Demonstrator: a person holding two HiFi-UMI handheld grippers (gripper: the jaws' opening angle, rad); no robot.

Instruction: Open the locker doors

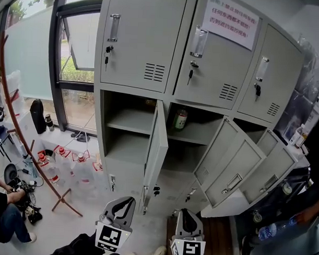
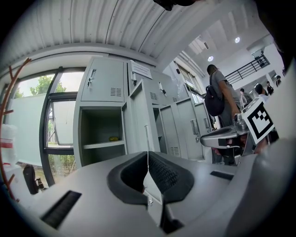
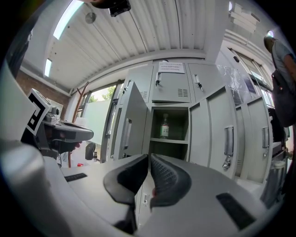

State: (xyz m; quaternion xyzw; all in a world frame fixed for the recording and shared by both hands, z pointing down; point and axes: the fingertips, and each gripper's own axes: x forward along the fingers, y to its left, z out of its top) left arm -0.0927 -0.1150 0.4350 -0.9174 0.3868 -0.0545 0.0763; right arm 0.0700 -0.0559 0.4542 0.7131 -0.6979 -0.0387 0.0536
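Observation:
The grey lockers fill the head view. The three top doors are closed, with keys in their locks. Below them, the left door stands swung out edge-on, and the middle door and right door hang wide open. A green bottle stands on the middle shelf and shows again as the bottle. My left gripper and right gripper are low in front of the lockers, apart from any door. Both are shut with nothing between the pads.
Several water jugs stand on the floor by the window at left, beside a red curved stand. A person crouches at bottom left. Another person with a backpack stands right of the lockers. A plastic bottle lies at right.

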